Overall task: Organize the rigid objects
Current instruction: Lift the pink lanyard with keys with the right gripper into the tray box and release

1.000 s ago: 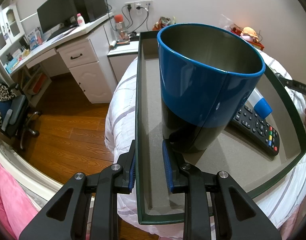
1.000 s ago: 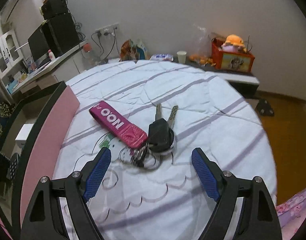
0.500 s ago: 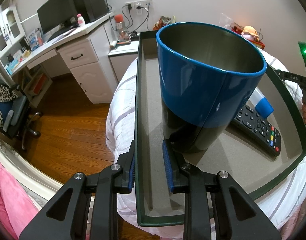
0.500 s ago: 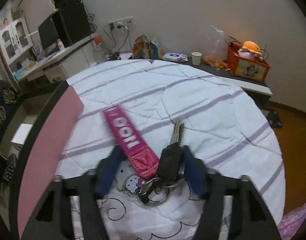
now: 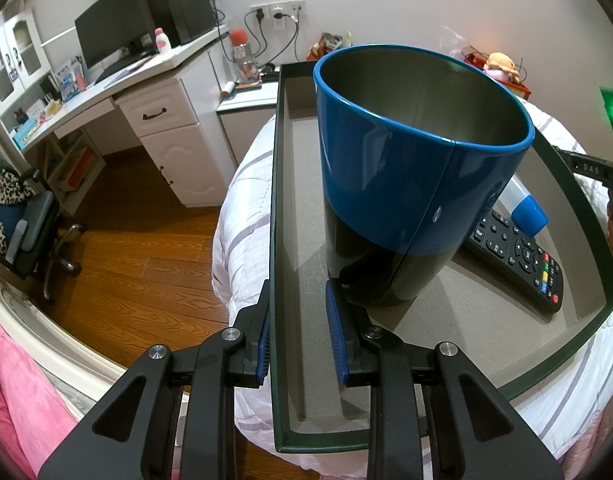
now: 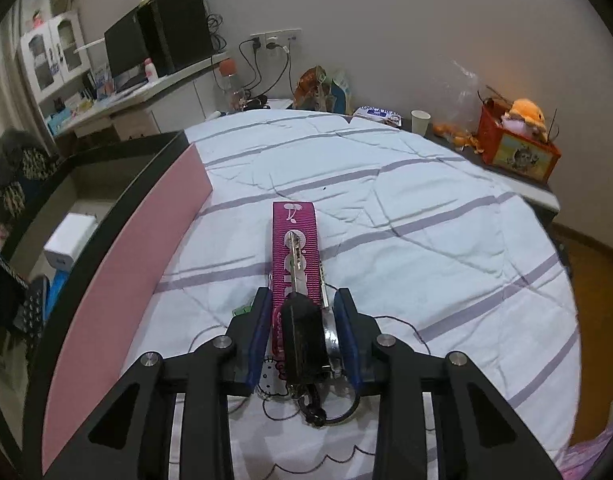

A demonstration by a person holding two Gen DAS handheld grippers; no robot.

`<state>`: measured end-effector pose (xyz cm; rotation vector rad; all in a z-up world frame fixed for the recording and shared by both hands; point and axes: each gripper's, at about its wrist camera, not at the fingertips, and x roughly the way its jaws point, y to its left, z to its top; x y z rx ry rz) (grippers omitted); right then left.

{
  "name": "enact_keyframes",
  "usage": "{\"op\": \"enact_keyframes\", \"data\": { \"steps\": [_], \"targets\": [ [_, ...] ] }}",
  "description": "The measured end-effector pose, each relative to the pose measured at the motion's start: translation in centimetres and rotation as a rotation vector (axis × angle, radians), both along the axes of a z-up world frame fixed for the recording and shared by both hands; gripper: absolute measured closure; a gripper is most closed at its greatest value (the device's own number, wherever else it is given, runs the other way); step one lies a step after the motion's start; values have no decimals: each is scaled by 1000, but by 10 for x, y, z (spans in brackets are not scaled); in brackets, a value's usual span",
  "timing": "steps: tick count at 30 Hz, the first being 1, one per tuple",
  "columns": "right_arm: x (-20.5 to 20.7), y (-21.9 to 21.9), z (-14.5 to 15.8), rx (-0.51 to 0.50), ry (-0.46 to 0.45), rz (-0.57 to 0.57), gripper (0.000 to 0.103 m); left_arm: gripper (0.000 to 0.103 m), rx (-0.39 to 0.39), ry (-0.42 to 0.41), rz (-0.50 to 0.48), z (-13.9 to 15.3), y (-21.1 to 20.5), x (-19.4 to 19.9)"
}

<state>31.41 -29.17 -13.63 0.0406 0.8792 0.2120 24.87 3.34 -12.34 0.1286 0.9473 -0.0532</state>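
Observation:
In the left wrist view my left gripper [image 5: 298,320] is shut on the left wall of a dark green-rimmed tray [image 5: 275,216] that rests on the bed. In the tray stand a tall blue and black cup [image 5: 410,184], a black remote [image 5: 518,260] and a white bottle with a blue cap [image 5: 528,214]. In the right wrist view my right gripper [image 6: 304,328] is shut on a bunch of keys [image 6: 304,332] with a black fob and a pink strap [image 6: 294,248], just above the white striped bedspread [image 6: 406,216].
The tray's pink outer wall [image 6: 118,280] rises to the left of my right gripper, with a white charger [image 6: 70,240] inside. A desk with a monitor [image 5: 114,32] and wooden floor [image 5: 138,260] lie left of the bed. An orange box [image 6: 518,148] stands on a ledge beyond.
My right gripper came down over the keys and shut on them; the strap swung to point straight ahead. My left gripper kept its hold on the tray wall.

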Motion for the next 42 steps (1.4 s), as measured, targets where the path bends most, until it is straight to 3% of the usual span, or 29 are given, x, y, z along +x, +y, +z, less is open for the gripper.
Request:
{"op": "enact_keyframes", "data": {
  "steps": [3,6,9,10,13,27,42],
  "targets": [
    [3,-3,-4,40,12,8,58,80,1,0,0,0,0,0],
    [3,6,-5,1,12,28,51,80,1,0,1,0,0,0],
    [1,16,-4,-67,3,27,57,80,3,0,3,0,0,-1],
    [-1,14,-2,-64,-4,13,66,80,3,0,3,1,0,-1],
    [-5,0,-1,23,7,-25,74,79,3,1,3,1,1,-1],
    [-34,-2,9,110,-1,-44,75,79,1,3,4,1,1,-1],
    [-58,12,61,71,-94,-14,74,79,0,2,5,1,1,-2]
  ]
}}
